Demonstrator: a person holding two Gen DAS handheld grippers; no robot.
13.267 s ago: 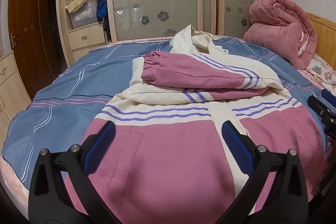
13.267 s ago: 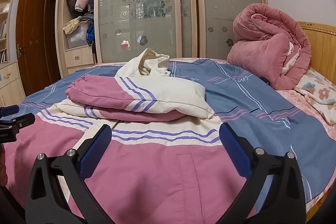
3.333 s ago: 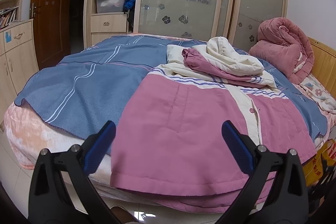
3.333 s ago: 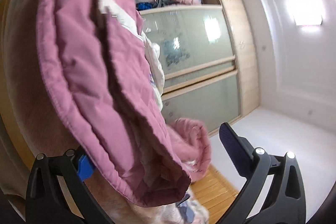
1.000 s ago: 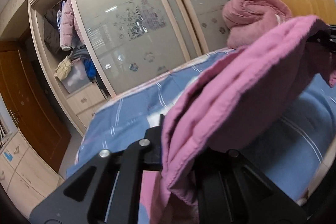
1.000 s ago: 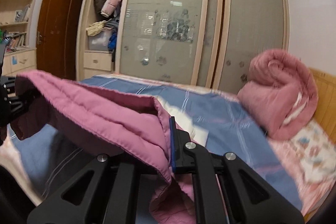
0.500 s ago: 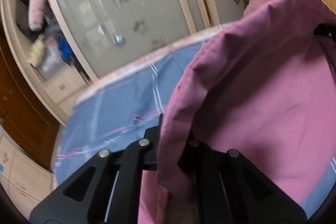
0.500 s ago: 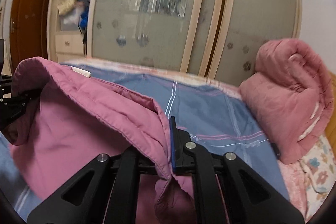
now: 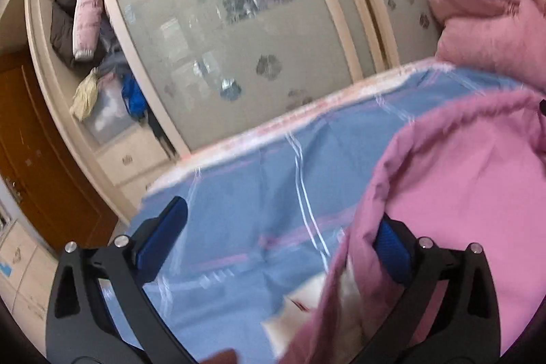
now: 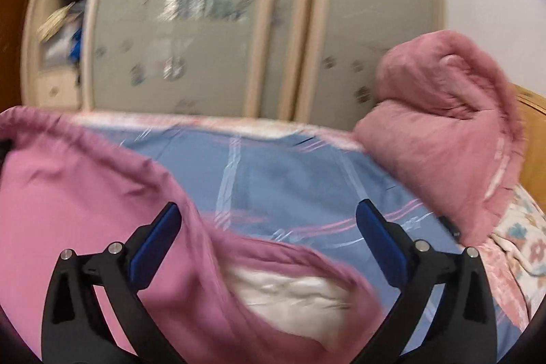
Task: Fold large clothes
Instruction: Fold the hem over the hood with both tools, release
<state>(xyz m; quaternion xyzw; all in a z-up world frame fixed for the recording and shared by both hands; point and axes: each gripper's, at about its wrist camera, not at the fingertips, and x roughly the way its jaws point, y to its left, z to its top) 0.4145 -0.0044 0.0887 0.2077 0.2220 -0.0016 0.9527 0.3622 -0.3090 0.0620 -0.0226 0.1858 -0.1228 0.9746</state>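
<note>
- Left gripper [image 9: 279, 241]: its 2 blue-padded black fingers stood wide apart, gripping nothing.
- Pink padded jacket with cream lining [image 9: 471, 193] lay on the blue striped bedspread [image 9: 245, 203]; in the left wrist view its pink edge draped over the right finger [image 9: 392, 251] of the left gripper, cream lining visible below.
- Right gripper [image 10: 269, 234]: fingers also spread wide, nothing clamped between them.
- In the right wrist view the jacket [image 10: 68, 200] filled the lower left, a rolled pink hem ran across between the 2 fingers, and cream lining showed just under it.
- The jacket's fabric lay against the left finger [image 10: 153, 244] of the right gripper; the right finger [image 10: 382, 244] was clear of the cloth, over the bedspread [image 10: 290, 179].
- Rolled-up pink fluffy quilt [image 10: 450, 125] sat at the far right of the bed, against the wooden headboard [image 10: 532, 139].
- Frosted sliding wardrobe doors with flower pattern [image 9: 245, 33] stood behind the bed; open shelf with piled clothes [image 9: 88, 33] at the left.
- Brown wooden door [image 9: 41, 159] at far left.
- Both views motion-blurred; fine detail not readable.
</note>
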